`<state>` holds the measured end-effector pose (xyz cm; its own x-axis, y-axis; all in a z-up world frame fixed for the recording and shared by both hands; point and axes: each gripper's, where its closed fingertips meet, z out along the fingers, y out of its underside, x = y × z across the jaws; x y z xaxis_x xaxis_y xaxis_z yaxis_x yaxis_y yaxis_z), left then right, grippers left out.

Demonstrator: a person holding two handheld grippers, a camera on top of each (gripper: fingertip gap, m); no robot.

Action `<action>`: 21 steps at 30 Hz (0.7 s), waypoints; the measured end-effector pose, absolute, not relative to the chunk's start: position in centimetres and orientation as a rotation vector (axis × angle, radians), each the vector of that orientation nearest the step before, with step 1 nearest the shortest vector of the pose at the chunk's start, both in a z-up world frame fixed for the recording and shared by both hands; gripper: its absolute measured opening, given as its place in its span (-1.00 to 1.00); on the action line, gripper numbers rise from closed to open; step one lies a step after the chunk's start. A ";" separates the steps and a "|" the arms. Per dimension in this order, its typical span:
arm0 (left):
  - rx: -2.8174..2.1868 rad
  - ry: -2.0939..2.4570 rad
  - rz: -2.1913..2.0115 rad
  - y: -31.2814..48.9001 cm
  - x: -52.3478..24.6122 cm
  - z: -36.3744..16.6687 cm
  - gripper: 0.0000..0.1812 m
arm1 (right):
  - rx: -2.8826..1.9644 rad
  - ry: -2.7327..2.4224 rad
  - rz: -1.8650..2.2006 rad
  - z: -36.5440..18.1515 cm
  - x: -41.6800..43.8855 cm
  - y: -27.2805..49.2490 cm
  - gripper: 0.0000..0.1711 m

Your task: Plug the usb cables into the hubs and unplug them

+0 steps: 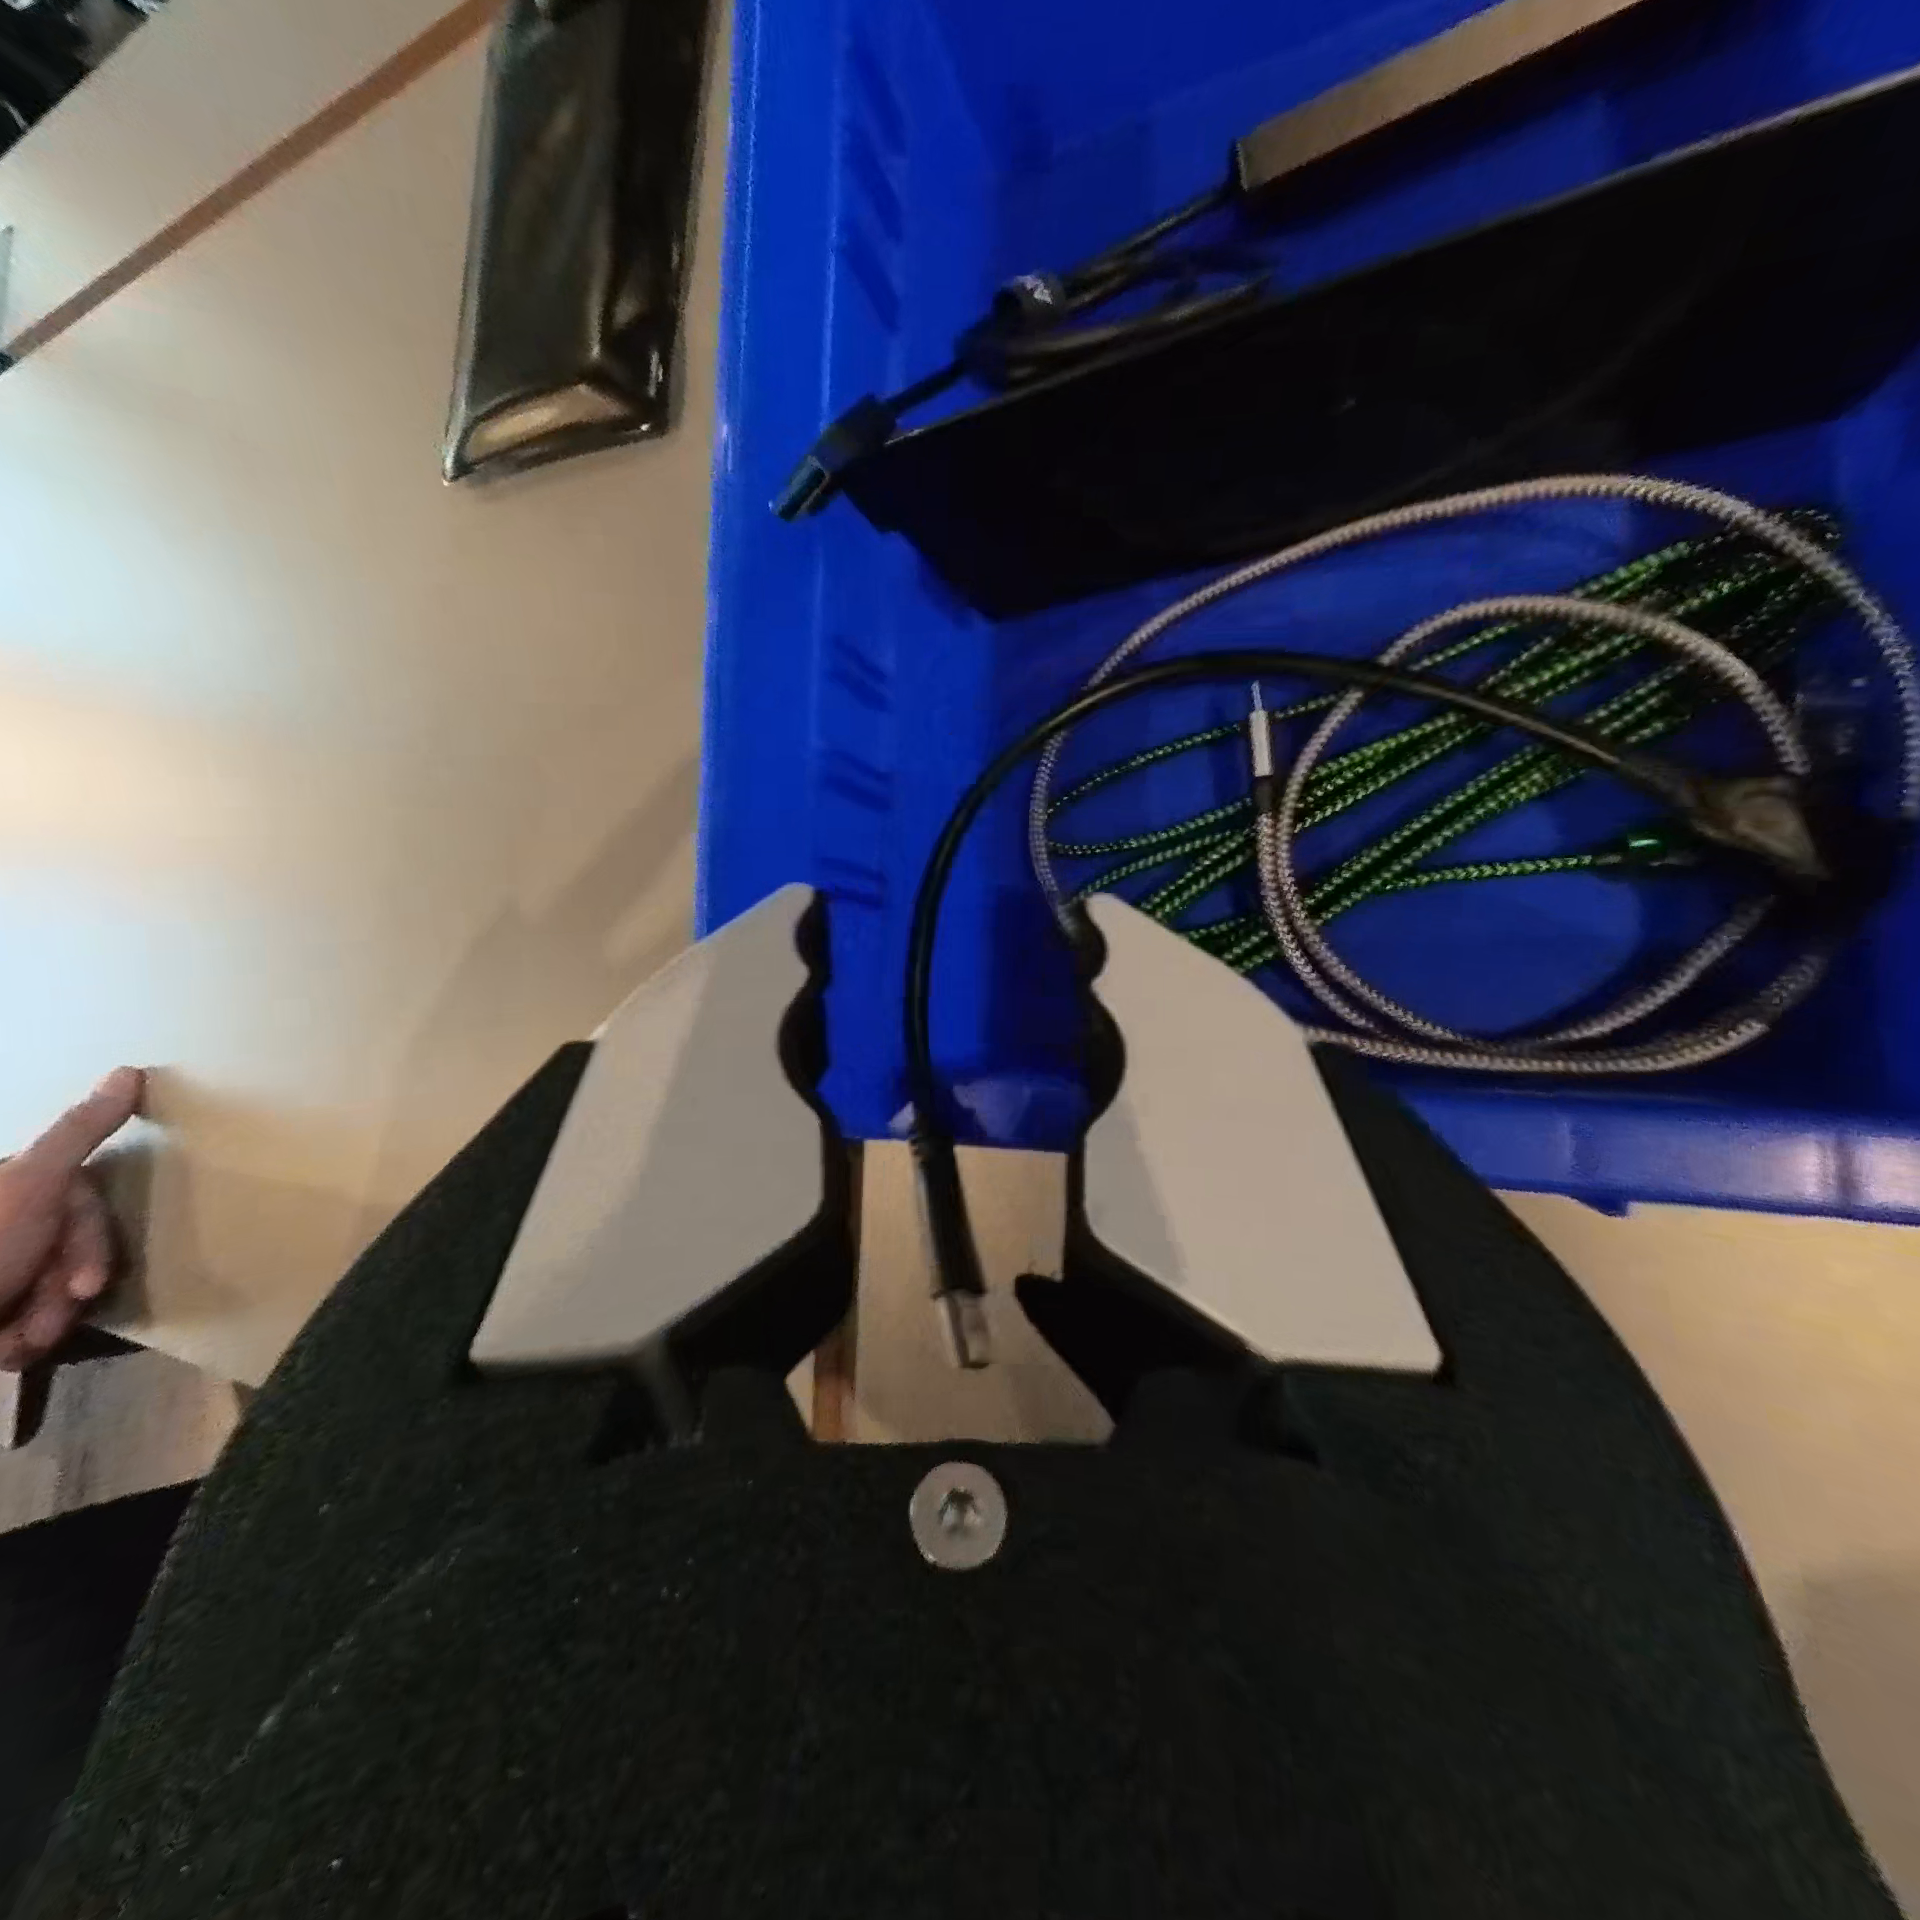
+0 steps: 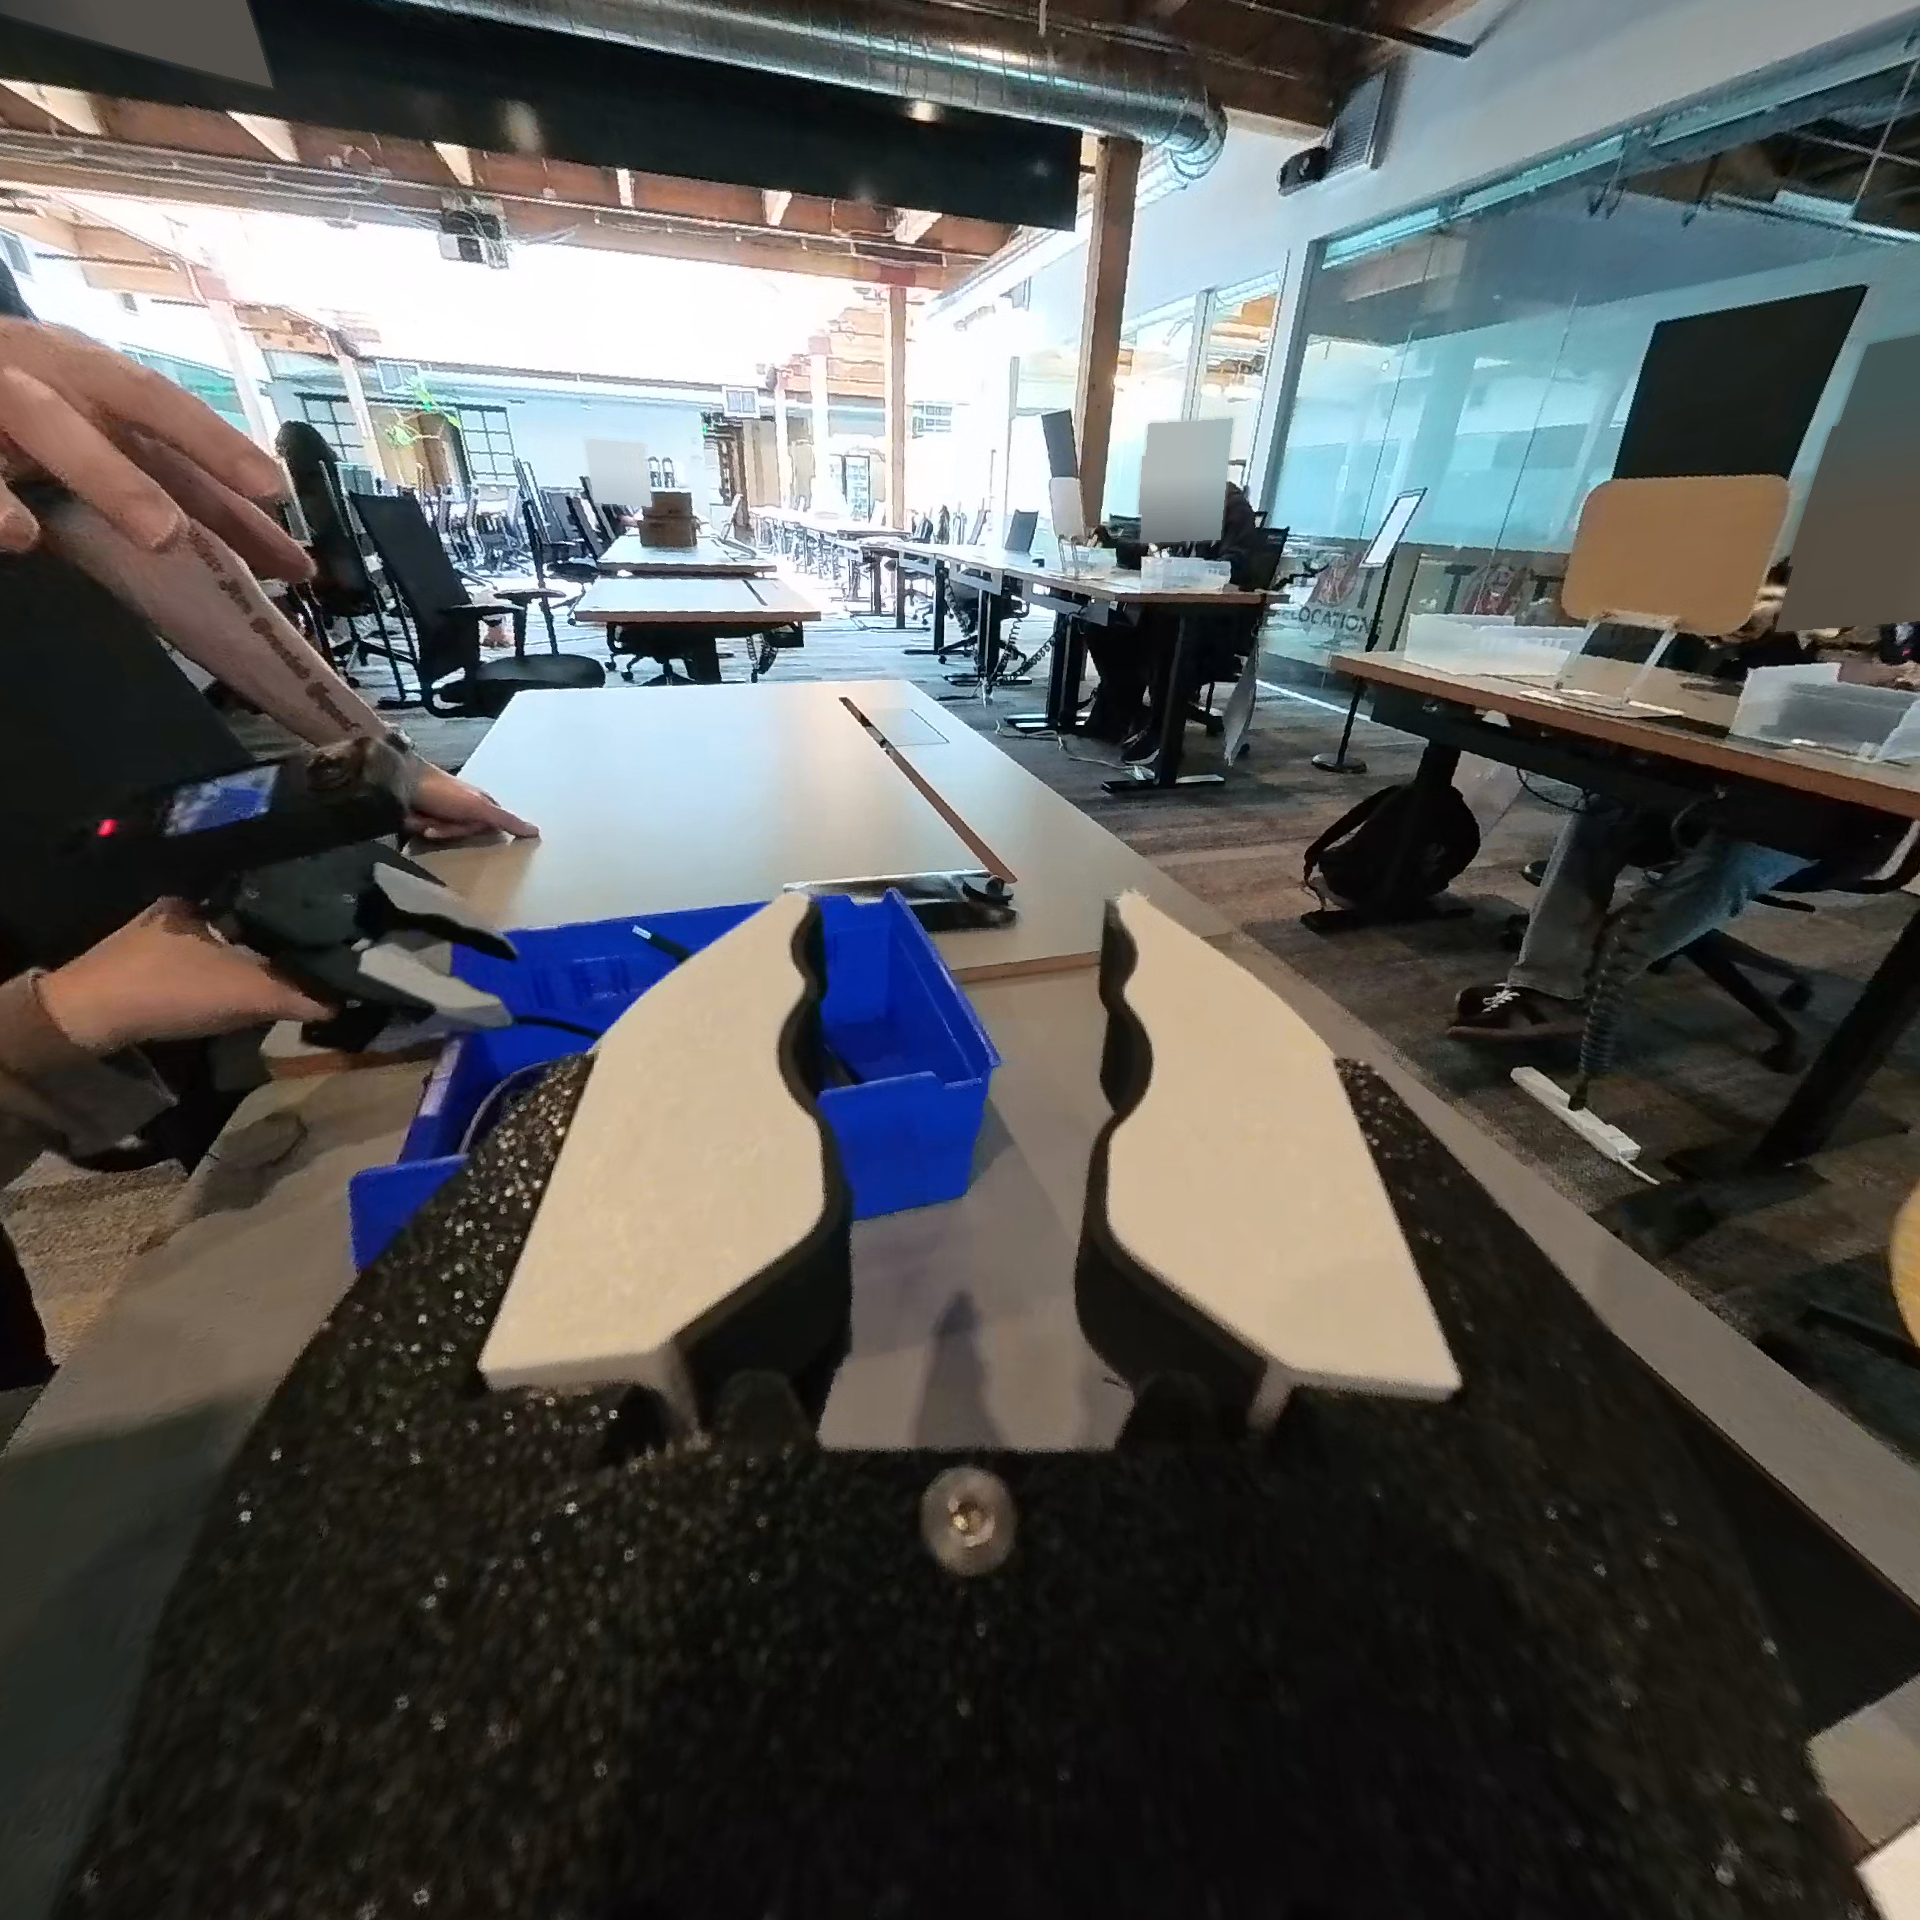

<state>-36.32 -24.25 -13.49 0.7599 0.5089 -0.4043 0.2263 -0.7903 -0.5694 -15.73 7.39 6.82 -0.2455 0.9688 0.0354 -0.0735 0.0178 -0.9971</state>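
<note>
In the left wrist view my left gripper (image 1: 951,914) is open at the near rim of a blue bin (image 1: 790,312). A thin black USB cable (image 1: 1247,659) arcs out of the bin, and its plug (image 1: 948,1226) hangs between the open jaws, not pinched. In the bin lie a grey braided cable (image 1: 1278,852), a green braided cable (image 1: 1403,790), a long black hub (image 1: 1351,436) and a second hub (image 1: 1507,114) with its own lead. In the right wrist view my right gripper (image 2: 961,914) is open and empty, above the table right of the bin (image 2: 914,1049). The left gripper (image 2: 504,982) shows over the bin's left side.
The bin stands on a light table (image 2: 727,769). A black pouch (image 1: 571,239) lies on the table beside the bin. A person's hand (image 2: 468,816) rests on the table's left edge. Other desks and chairs stand behind and to the right. The left gripper's tips are roughly 45 centimeters from the right gripper's. From my left tips it is roughly 30 centimeters to the black pouch (image 1: 571,239); from my right, 60 centimeters.
</note>
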 end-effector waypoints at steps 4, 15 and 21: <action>-2.332 -0.616 0.794 -25.3 -35.3 -12.4 -0.27 | -1.011 -1.311 1.394 7.1 -15.3 8.2 -0.37; -1.917 -0.422 0.830 -25.7 -23.7 -4.2 -0.18 | -1.009 -1.060 1.145 11.1 -7.5 11.1 -0.37; -1.765 -0.323 0.665 -23.3 -18.1 -0.2 -0.06 | -1.016 -1.024 0.963 11.5 -0.5 12.4 -0.34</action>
